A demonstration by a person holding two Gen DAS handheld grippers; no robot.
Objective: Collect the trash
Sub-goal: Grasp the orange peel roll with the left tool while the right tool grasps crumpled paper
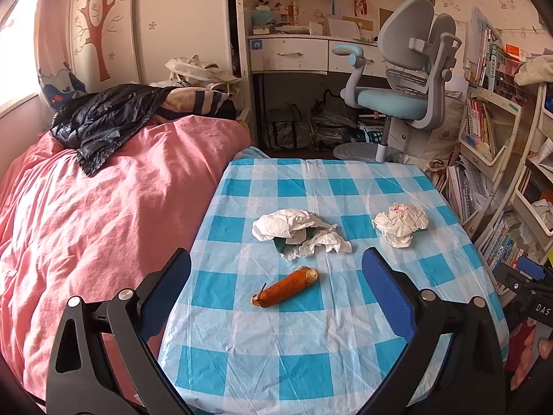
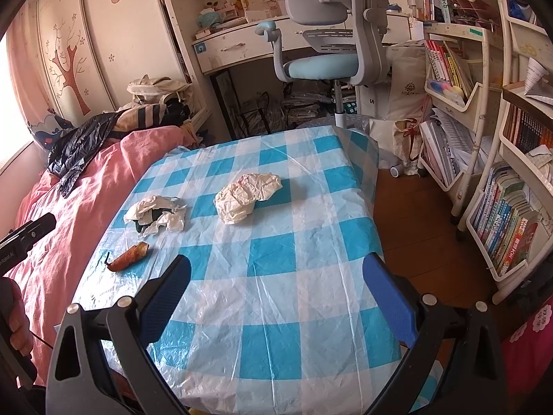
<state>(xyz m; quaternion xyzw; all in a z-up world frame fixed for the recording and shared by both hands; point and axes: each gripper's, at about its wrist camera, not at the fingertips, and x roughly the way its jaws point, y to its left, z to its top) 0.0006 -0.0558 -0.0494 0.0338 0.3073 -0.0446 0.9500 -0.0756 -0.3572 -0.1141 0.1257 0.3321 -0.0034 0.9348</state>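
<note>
Both tools, left [image 1: 276, 256] and right [image 2: 276, 263], are held wide open and empty. A carrot [image 1: 285, 287] is seen at frame centre on the worktop [image 1: 242, 346], below two tissue wads [image 1: 297, 231].

Hand-held gripper [image 2: 276, 276] gapes above checkered tablecloth [image 2: 276, 311].
</note>
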